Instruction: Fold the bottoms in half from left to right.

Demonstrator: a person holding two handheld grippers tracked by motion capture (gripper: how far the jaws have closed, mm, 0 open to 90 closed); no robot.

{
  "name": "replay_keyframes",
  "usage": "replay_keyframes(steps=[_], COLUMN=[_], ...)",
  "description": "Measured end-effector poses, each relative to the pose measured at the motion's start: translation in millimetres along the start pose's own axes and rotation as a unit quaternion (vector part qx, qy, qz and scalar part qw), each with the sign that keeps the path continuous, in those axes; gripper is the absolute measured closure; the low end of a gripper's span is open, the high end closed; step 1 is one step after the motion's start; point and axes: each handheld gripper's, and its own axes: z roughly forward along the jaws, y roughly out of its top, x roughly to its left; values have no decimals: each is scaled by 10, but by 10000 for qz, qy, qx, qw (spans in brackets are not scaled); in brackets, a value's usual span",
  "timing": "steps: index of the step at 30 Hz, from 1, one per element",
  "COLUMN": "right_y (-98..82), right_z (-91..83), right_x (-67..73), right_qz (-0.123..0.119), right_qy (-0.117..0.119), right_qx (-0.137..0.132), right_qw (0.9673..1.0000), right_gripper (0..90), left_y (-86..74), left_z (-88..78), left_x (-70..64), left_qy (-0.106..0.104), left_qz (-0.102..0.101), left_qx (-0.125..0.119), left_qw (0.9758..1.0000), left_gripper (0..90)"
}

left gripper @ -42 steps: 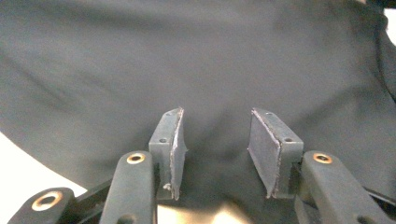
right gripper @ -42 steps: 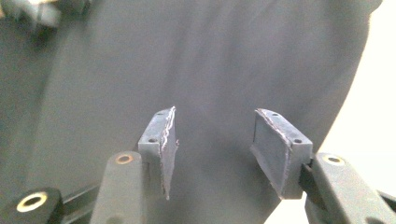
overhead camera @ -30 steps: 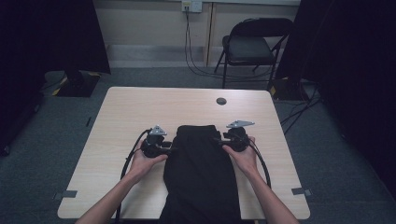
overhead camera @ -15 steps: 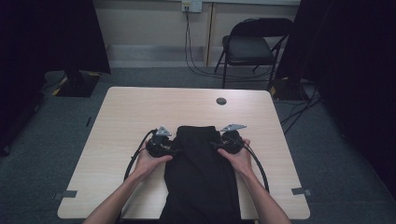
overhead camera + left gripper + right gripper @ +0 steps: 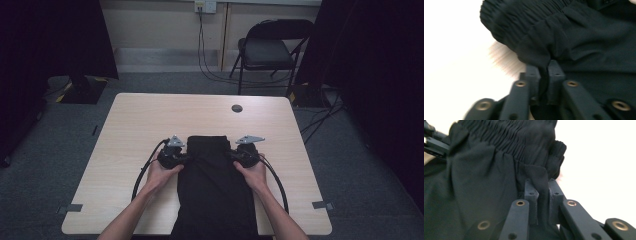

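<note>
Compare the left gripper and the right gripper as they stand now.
The left gripper pinches the black garment's left edge; the right gripper pinches its right edge. Each one's jaws point inward toward the other. Shared: both have just been closing, with a fold of cloth clamped between their fingers, near the gathered waistband.

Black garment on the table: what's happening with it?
A person holds a gripper in each hand at the black garment, which lies on the table and hangs over its near edge. The left gripper and right gripper have just closed, each pinching a fold of fabric just below the gathered waistband.
</note>
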Motion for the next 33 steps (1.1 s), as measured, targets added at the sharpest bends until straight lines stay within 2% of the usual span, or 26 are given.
replay_keyframes(steps=[2,7,10,11,12,13,14,15,16,17,20,22,24,27,28,30,32,33], right_y=[47,271,513,513,582,726,726,799,945,1016,1159,1303,1445,1732,1732,1952,2098,2167], right_z=[-61,-244,-391,-391,-433,-516,-516,-555,-631,-666,-726,-777,-828,-906,-906,-932,-947,-953], right_x=[-6,45,101,101,115,144,144,159,182,195,214,228,244,250,250,246,246,250], right_qz=[20,-130,-196,-196,-185,-230,-230,-250,-307,-333,-388,-429,-491,-564,-564,-571,-529,-534], right_qy=[53,115,155,155,182,199,199,201,223,230,244,244,243,213,213,158,177,160], right_qx=[-101,-361,-673,-673,-779,-969,-969,-1062,-1244,-1318,-1456,-1582,-1695,-1896,-1896,-2008,-2107,-2135], right_qw=[9999,9992,9974,9974,9966,9948,9948,9938,9915,9904,9883,9862,9840,9800,9800,9778,9760,9754], right_gripper=[825,828,829,829,829,829,829,829,829,830,830,830,830,830,830,830,830,830], left_y=[16,115,269,336,405,538,538,596,701,701,870,970,1099,1267,1394,1531,1668,1732], left_z=[-48,-252,-444,-516,-587,-725,-725,-786,-901,-901,-1049,-1129,-1237,-1354,-1419,-1490,-1570,-1604], left_x=[31,51,77,85,95,110,110,117,139,139,187,199,220,256,281,322,376,405], left_qy=[-98,-116,-37,7,50,151,151,191,257,257,322,418,503,600,712,779,856,889], left_qz=[-132,-191,-209,-189,-138,-51,-51,-52,-39,-39,-45,46,93,111,124,112,70,-41], left_qx=[-170,-574,-937,-1051,-1132,-1295,-1295,-1407,-1590,-1590,-1847,-1910,-2037,-2175,-2231,-2339,-2495,-2593], left_qw=[9997,9981,9954,9943,9935,9914,9914,9899,9869,9869,9823,9807,9777,9742,9721,9691,9646,9617], left_gripper=[868,876,878,878,878,879,879,879,879,879,879,879,879,879,879,880,880,881])
